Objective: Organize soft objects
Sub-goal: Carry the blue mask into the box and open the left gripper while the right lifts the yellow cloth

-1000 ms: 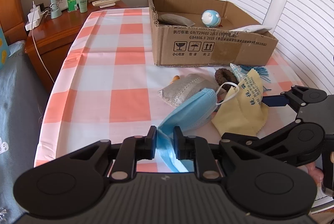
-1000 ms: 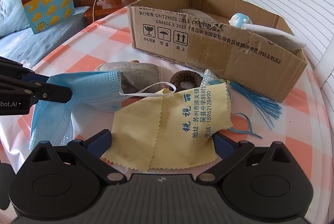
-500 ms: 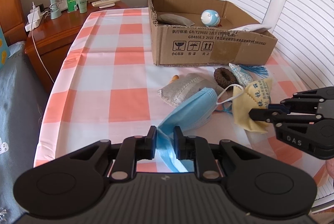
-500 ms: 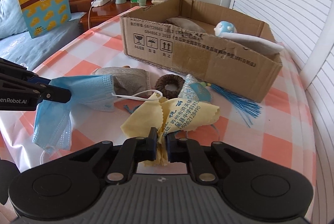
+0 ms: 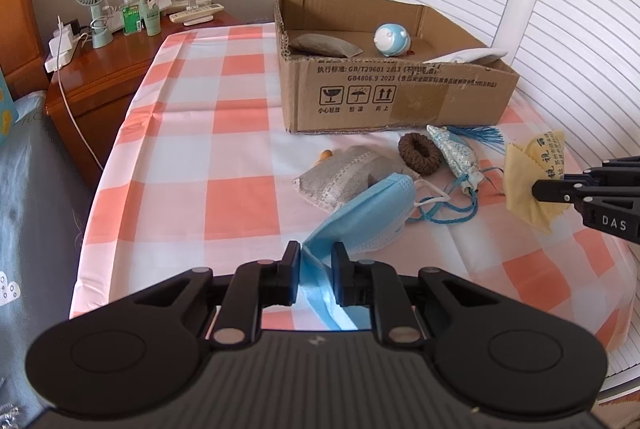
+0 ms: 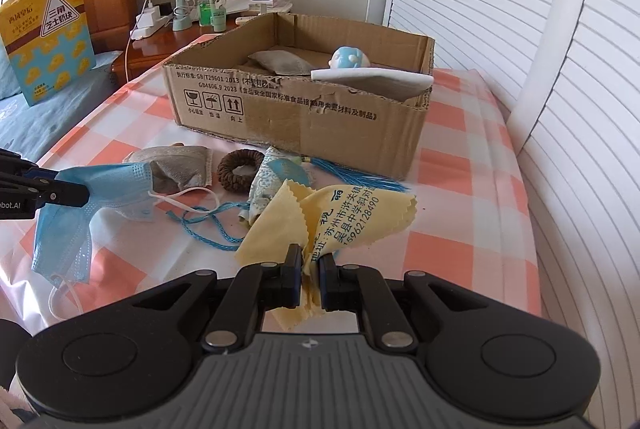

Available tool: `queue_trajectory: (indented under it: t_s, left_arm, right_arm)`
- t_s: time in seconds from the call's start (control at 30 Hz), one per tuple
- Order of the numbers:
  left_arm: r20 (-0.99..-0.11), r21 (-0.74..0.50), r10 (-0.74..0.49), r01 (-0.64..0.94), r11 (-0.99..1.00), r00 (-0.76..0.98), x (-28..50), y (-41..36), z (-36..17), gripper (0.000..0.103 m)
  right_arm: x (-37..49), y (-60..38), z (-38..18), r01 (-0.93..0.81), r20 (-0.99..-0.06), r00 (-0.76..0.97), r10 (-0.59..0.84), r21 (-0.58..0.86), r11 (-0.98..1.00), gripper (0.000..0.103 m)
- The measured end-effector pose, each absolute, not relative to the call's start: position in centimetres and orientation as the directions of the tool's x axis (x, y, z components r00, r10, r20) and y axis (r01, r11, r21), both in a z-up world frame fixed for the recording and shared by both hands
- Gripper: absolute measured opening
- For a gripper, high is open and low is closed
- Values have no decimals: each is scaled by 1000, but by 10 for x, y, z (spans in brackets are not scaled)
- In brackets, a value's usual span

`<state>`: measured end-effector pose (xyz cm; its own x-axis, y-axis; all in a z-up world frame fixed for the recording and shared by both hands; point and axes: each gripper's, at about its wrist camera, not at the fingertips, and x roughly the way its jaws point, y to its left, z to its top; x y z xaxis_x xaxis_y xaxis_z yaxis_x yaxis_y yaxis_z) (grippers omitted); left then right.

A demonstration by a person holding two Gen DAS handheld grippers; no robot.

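The left gripper (image 5: 316,263) pinches a blue face mask (image 5: 362,215) whose lower end drops out of sight behind its fingers. The right gripper (image 6: 310,275) clamps a crumpled yellow cloth (image 6: 340,217), lifted above the checked tablecloth (image 5: 240,149). A grey pouch (image 5: 344,179) lies half covered by the mask. The cardboard box (image 6: 304,117) behind hides much of its contents.

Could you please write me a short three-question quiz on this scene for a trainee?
1. True or false: the left gripper is shut on the blue face mask.
2. What does the right gripper hold: A) the brown hair tie, B) the yellow cloth, C) the tassel sachet?
3. Name one thing lying inside the cardboard box.

Key: 1 true. 2 B. 3 the grey pouch.
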<state>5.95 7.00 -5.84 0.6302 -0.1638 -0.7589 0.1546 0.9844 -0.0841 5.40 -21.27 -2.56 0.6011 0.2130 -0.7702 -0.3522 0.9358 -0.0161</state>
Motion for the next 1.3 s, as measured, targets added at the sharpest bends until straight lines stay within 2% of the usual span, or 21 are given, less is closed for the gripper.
queue_trajectory:
  t_s: [0.6, 0.97, 1.3]
  left_arm:
    - [-699, 41, -183, 293, 955, 691, 81, 54, 9, 14]
    - [-627, 130, -198, 351, 927, 754, 150, 26, 54, 14]
    - [-637, 138, -173, 332, 933, 751, 228, 10, 49, 15]
  right_arm:
    - [56, -206, 7, -448, -729, 629, 269, -57, 892, 11]
    - [71, -207, 24, -480, -702, 650, 292, -82, 873, 11]
    - [94, -206, 35, -498, -678, 670, 304, -106, 861, 11]
